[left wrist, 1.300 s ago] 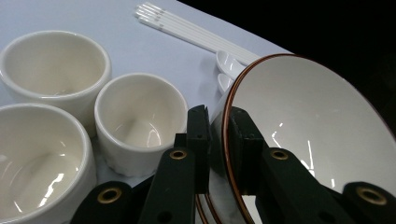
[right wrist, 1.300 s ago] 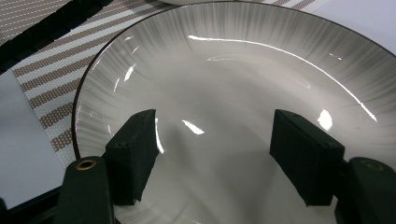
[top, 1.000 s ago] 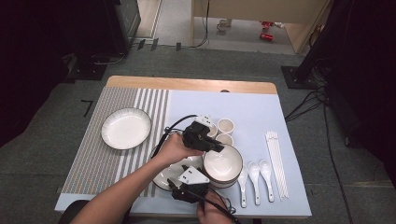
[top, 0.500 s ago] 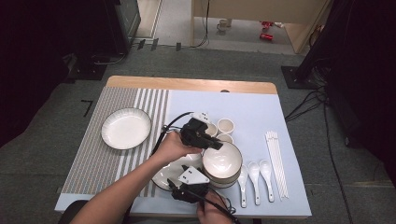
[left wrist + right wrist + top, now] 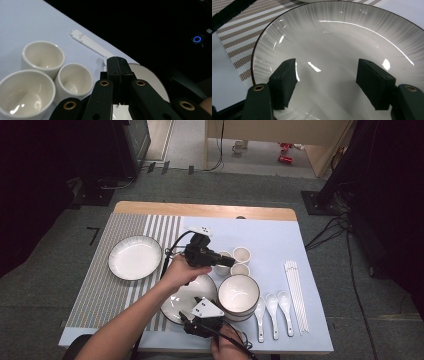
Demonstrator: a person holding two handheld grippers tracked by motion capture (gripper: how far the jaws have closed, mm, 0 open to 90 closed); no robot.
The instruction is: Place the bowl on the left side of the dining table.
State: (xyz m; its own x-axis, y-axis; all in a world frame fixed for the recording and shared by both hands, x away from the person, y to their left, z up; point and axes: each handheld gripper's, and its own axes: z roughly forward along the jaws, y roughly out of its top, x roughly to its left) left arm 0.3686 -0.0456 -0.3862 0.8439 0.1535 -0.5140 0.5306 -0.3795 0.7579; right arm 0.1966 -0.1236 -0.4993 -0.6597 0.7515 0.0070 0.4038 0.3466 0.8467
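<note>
Nearest me, my right gripper (image 5: 196,319) hangs over the near rim of a shallow white ceramic plate with a thin dark edge (image 5: 175,306); in the right gripper view its 2 black pads (image 5: 284,82) stand wide apart above the glossy, faintly ribbed plate (image 5: 342,50) and hold nothing. That plate lies partly on the brown-and-white striped placemat (image 5: 100,290) and partly on the pale blue table cover (image 5: 270,235), and I see nothing in it. Just to its right a deep white bowl with a dark rim (image 5: 239,293) sits empty, touching the plate's edge. Beyond them my left gripper (image 5: 227,261) reaches level over a cluster of 3 small cream ceramic cups (image 5: 241,254); in the left gripper view its jaws are pressed together with nothing between them, having just closed the last bit. The 3 cups (image 5: 42,56) stand upright, close together and empty. To the right lie 3 white ceramic spoons (image 5: 272,307) and a bundle of white chopsticks (image 5: 296,292). Farther left, a second white plate (image 5: 135,257) rests alone on the placemat.
</note>
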